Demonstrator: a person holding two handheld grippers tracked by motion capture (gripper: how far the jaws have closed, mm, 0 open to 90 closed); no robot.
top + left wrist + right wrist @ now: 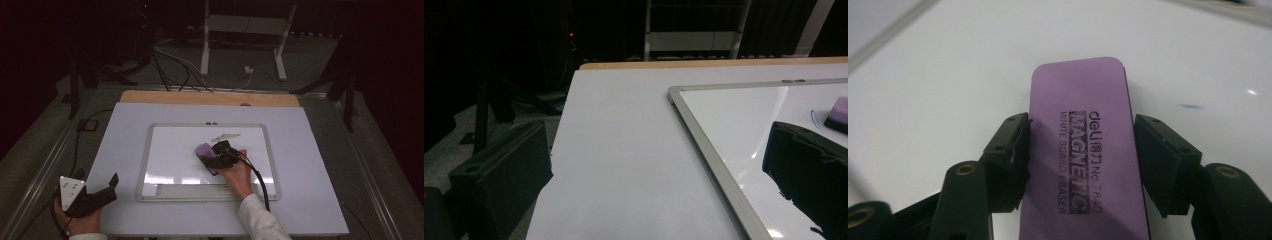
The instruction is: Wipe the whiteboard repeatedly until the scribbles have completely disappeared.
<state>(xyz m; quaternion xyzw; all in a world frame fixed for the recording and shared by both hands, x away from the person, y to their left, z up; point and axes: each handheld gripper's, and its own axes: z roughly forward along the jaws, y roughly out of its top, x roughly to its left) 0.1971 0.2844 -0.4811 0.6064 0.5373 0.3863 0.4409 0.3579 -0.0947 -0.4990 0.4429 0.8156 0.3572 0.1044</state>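
My right tool (1080, 150) clamps the purple eraser (1083, 150) mid-whiteboard (165, 150); my left tool (107, 187), jaws parted and empty, sits at the desk's (310, 165) near-left corner.

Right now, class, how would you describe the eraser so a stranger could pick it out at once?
Start at the silver-framed whiteboard lying on the pale table. Near the board's middle, the right gripper is closed on a flat purple eraser, its jaws against the long sides. It is the one purple thing there, and its top is printed "MAGNETIC WHITE BOARD ERASER".

White sleeve (260, 215); black grippers, brass screws, trailing cables
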